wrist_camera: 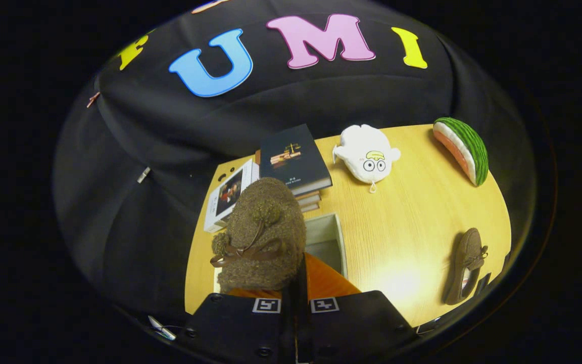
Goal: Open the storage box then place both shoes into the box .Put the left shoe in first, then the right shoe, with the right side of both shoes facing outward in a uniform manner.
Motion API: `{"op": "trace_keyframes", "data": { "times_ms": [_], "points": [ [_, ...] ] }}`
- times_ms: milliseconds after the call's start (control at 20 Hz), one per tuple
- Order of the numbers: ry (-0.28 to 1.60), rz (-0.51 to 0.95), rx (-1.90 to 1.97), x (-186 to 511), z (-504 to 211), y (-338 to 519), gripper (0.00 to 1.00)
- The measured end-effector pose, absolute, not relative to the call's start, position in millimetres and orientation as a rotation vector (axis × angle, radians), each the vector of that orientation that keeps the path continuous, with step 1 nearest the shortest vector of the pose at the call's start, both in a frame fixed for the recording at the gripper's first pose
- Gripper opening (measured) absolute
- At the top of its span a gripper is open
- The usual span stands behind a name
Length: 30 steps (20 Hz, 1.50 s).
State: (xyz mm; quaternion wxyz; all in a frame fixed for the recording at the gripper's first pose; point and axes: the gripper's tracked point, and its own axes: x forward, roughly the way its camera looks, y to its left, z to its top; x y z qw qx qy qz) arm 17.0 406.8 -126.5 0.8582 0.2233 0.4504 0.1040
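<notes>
Gripper (296, 290) clenched on fuzzy brown shoe (263, 232), held above open storage box (340, 237), box interior showed nothing, second shoe (465, 265) lay apart on worktop (412, 217), books (293, 159) beyond box.

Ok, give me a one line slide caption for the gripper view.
Fingers shut on a fuzzy brown shoe above the open storage box; second shoe waits on the table.
</notes>
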Motion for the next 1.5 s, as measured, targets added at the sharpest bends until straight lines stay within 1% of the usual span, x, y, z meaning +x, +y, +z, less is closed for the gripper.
{"op": "trace_keyframes", "data": {
  "times_ms": [350, 500, 700, 800, 900, 950, 1050, 1100, 1150, 1250, 1350, 1400, 1450, 1500],
  "points": [
    [1.011, 0.177, 0.433, 7.5, -167.7, 445.7, 0.07],
    [1.009, 0.157, 0.418, 8.5, -173.2, 455.5, 0.07],
    [1.059, 0.172, 0.416, -4.3, -184.4, 472.6, 0.08],
    [1.055, 0.181, 0.416, -4.3, -185.6, 476.0, 0.10],
    [1.060, 0.204, 0.421, -7.2, -186.3, 481.9, 0.14],
    [1.068, 0.223, 0.432, -10.1, -185.2, 487.0, 0.19],
    [1.080, 0.283, 0.490, -15.7, -178.7, 502.6, 0.23],
    [1.078, 0.315, 0.510, -17.6, -172.8, 509.8, 0.23],
    [1.072, 0.338, 0.514, -18.5, -167.6, 513.1, 0.33],
    [1.054, 0.364, 0.524, -18.2, -160.9, 514.2, 0.62],
    [1.039, 0.374, 0.533, -19.3, -154.8, 509.4, 0.85],
    [1.031, 0.381, 0.539, -19.8, -151.3, 507.5, 0.87],
    [1.021, 0.387, 0.545, -19.3, -148.2, 504.3, 0.93],
    [1.010, 0.393, 0.554, -19.2, -143.1, 499.9, 0.97]
  ]
}}
